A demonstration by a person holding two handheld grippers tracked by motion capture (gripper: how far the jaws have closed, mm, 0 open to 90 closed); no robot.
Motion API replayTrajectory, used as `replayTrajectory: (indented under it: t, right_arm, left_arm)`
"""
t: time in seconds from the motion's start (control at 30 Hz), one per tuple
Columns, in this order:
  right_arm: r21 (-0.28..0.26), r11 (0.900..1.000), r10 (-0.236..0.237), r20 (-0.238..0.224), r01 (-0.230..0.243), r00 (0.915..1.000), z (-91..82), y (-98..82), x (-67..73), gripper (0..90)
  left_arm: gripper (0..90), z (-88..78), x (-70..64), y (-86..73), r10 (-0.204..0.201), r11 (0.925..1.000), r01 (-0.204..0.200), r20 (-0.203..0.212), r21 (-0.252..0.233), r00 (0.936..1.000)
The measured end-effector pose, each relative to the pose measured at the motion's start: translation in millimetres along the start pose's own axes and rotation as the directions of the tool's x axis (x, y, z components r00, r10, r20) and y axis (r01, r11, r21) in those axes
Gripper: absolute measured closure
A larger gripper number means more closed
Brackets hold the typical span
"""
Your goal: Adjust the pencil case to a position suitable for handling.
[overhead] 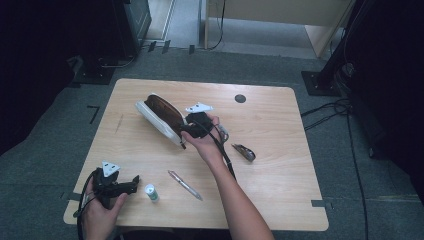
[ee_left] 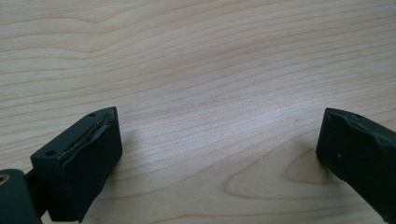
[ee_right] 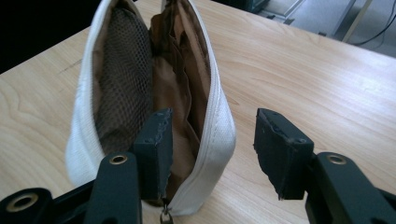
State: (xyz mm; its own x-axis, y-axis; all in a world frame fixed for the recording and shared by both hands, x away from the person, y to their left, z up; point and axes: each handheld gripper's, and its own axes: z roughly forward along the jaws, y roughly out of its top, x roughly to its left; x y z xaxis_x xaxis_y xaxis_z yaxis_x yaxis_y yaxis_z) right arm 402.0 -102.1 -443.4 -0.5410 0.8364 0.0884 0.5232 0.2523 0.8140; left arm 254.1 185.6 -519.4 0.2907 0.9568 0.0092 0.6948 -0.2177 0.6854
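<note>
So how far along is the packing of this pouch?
Done: the white pouch lies unzipped, mouth gaping, lining showing. In hand: the right gripper straddles the pouch's near wall, one jaw inside, one outside, not yet pinching. Left: the pen, small white bottle and dark object lie on the table; the left gripper rests open.

The table (overhead: 280,165) is pale wood with a smooth, faintly shiny finish and clear grain. The pouch (ee_right: 219,126) is white woven cloth, lined in brown fabric with a mesh pocket and a metal zip. Each gripper's pads (ee_right: 156,144) look like matt black rubber, rough-edged
</note>
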Motion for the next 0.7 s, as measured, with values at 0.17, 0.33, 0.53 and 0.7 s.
replayTrajectory:
  t: [0.17, 0.33, 0.53, 0.7]
  right_arm:
    - [0.016, 1.000, 0.026, -0.002, -0.026, 0.9996, 14.8, 0.5, -2.4, 51.2]
    - [0.037, 0.998, 0.056, -0.019, -0.055, 0.9983, 26.5, 0.4, -3.6, 58.9]
    - [0.059, 0.995, 0.081, -0.006, -0.081, 0.9967, 31.2, -1.0, -4.3, 79.6]
    - [0.035, 0.993, 0.115, -0.024, -0.114, 0.9931, 25.4, -0.1, -4.8, 82.6]
  left_arm:
    - [0.5, 0.1, 0.0, 0.0, -0.001, 1.0000, 0.001, 0.000, -0.001, 1.0000]
    - [0.5, 0.1, 0.0, 0.0, -0.001, 1.0000, 0.001, 0.000, -0.001, 1.0000]
    - [0.4, 0.1, 0.0, 0.0, 0.001, 1.0000, -0.001, -0.001, -0.001, 1.0000]
    - [0.5, 0.1, 0.0, 0.0, 0.000, 1.0000, 0.000, 0.000, -0.001, 1.0000]
